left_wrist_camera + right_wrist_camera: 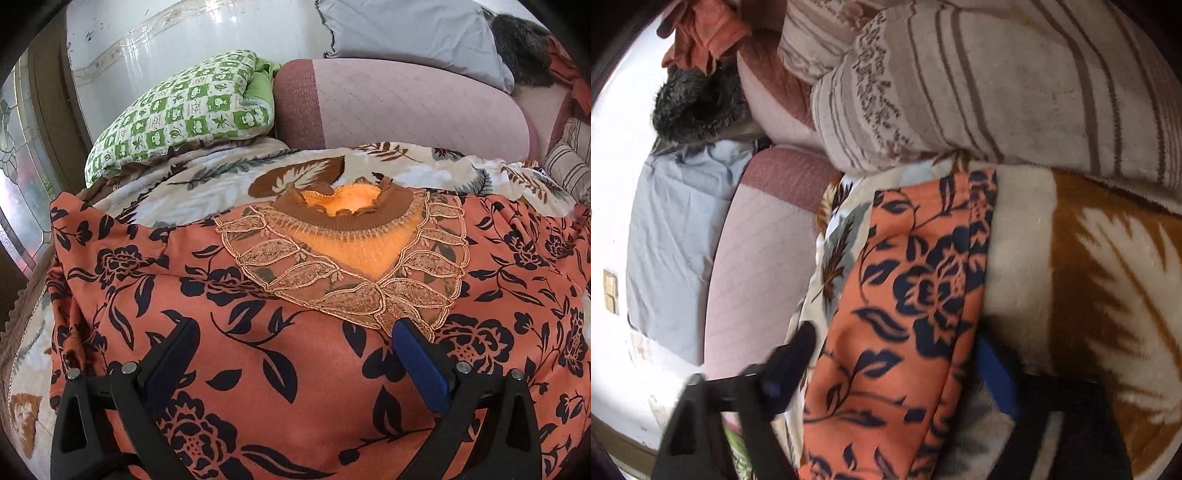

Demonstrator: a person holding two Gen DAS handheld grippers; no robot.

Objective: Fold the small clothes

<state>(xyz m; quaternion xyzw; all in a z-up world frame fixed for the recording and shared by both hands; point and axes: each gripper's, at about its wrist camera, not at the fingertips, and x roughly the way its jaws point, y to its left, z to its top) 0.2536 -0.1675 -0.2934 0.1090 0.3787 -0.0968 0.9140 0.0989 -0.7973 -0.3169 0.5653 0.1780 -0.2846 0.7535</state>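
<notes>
1. An orange floral garment (295,350) lies spread across the leaf-print blanket (207,181) on a bed, collar toward the pillows.
2. The left gripper (291,328) hovers over its chest, jaws spread, gripping nothing.
3. The right gripper (897,354) straddles a folded sleeve (905,295) near the blanket's edge; whether its pads press the cloth cannot be told.

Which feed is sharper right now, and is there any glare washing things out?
Left wrist view: sharp, evenly lit, fisheye bending at the edges; the orange floral garment is crisp. Right wrist view: motion-blurred, especially the fingers, with the left edge blown out white.
</notes>
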